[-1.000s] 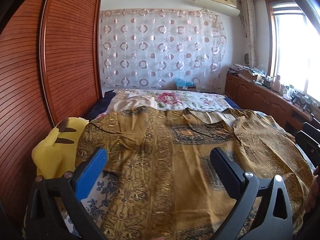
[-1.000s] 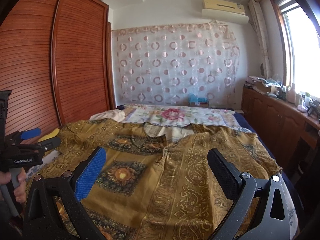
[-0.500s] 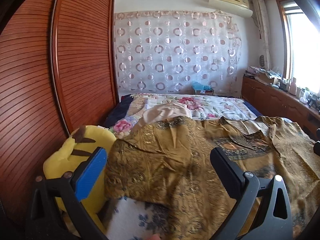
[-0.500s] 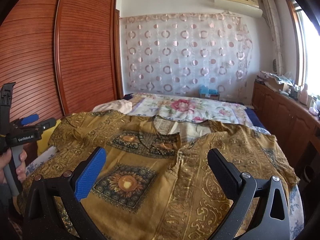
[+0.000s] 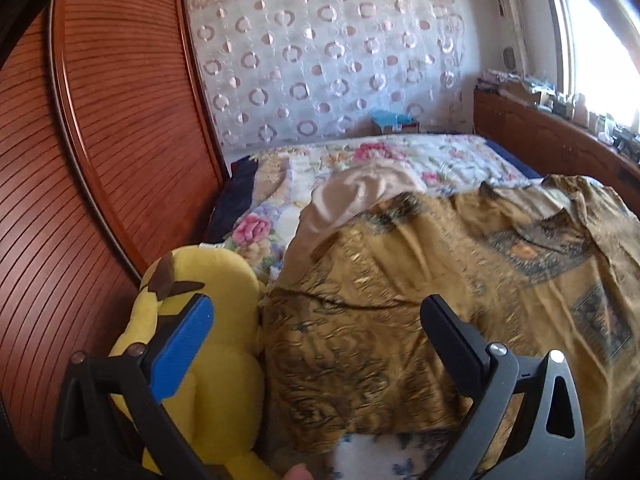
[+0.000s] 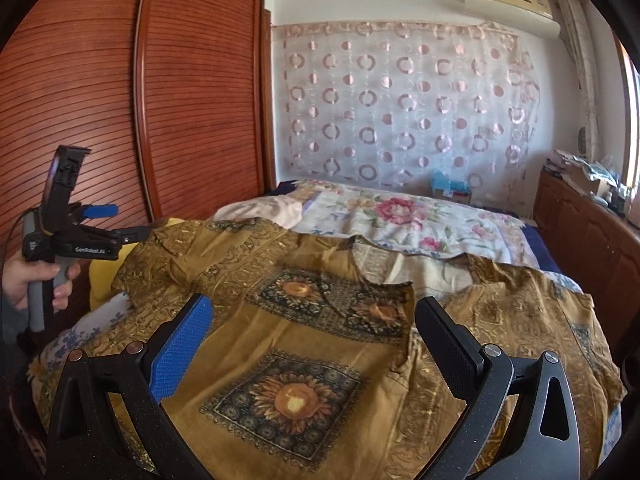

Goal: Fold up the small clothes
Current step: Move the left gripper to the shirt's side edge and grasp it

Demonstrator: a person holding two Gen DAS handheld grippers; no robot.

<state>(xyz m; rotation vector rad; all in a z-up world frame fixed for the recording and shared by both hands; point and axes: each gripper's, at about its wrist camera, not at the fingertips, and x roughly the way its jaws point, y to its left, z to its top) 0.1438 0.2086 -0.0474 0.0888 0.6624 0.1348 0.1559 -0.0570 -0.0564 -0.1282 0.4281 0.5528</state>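
Note:
A golden-brown patterned shirt (image 6: 320, 320) lies spread flat on the bed, collar toward the far end, with sunflower squares down its front. In the left wrist view its left sleeve (image 5: 360, 352) lies just ahead of my left gripper (image 5: 316, 320), which is open and holds nothing. My right gripper (image 6: 312, 320) hovers open above the middle of the shirt. From the right wrist view the left gripper (image 6: 100, 220) shows at the far left, held in a hand above the sleeve edge.
A yellow plush toy (image 5: 204, 344) sits at the bed's left edge against the red-brown slatted wardrobe (image 5: 100, 160). A beige cloth (image 5: 360, 192) and floral quilt (image 6: 400, 220) lie beyond the shirt. Wooden cabinets (image 6: 580, 232) run along the right wall.
My left gripper has swung left toward the shirt's left sleeve and the plush toy. The right gripper has shifted a little left and stays over the shirt's middle. Both remain open.

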